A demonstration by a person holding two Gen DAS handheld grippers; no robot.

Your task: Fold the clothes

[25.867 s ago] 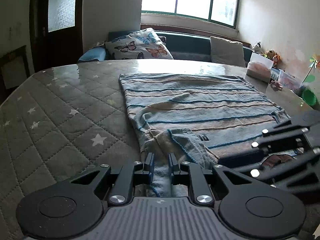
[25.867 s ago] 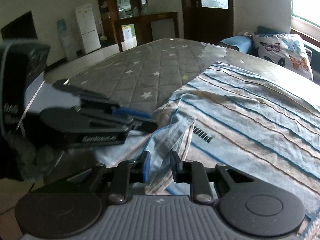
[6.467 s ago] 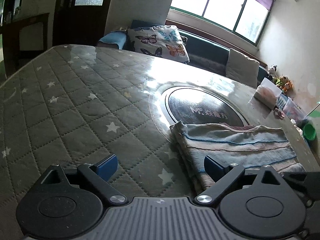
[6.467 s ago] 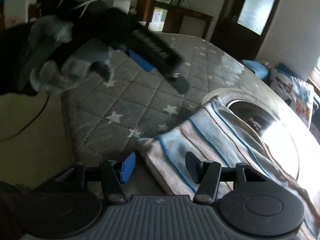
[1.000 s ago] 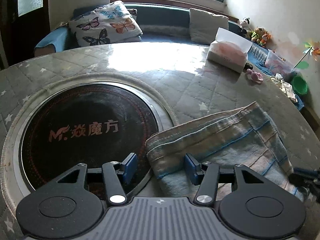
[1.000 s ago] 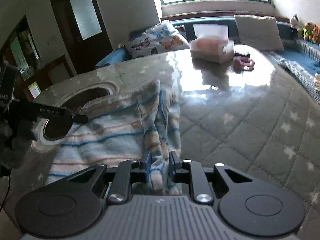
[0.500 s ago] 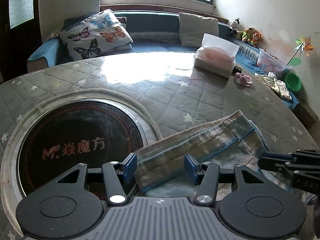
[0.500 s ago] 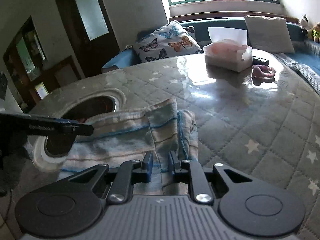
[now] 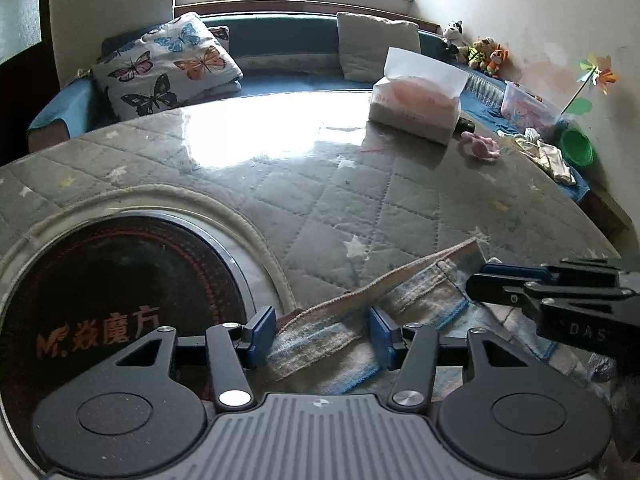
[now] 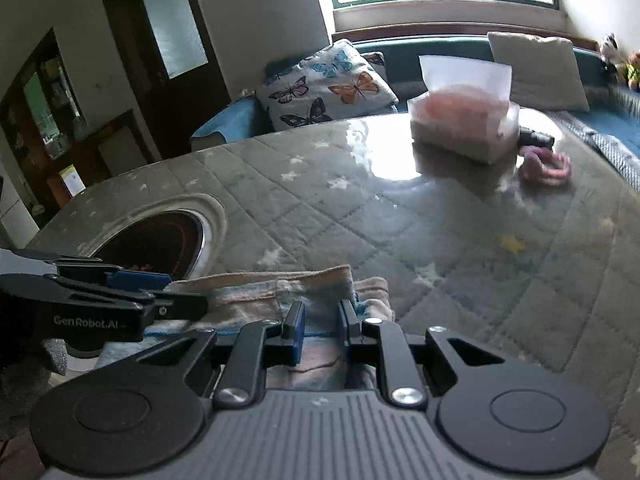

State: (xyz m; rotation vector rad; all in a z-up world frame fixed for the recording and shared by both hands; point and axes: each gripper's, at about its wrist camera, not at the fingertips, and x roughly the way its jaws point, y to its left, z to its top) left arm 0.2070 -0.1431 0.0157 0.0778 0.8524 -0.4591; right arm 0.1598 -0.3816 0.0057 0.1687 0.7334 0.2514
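Because the folded striped cloth (image 9: 332, 332) lies low on the quilted table cover (image 9: 320, 200), just beside the dark round inset (image 9: 120, 288), its long axis runs across from your left gripper (image 9: 322, 334) to your right gripper (image 10: 320, 330). Your left jaws stand spread around the cloth's thick end, and I cannot tell if the pads press it. Your right jaws are nearly together, pinching the other end. I judge both hands equally near; the next move must follow this long axis.
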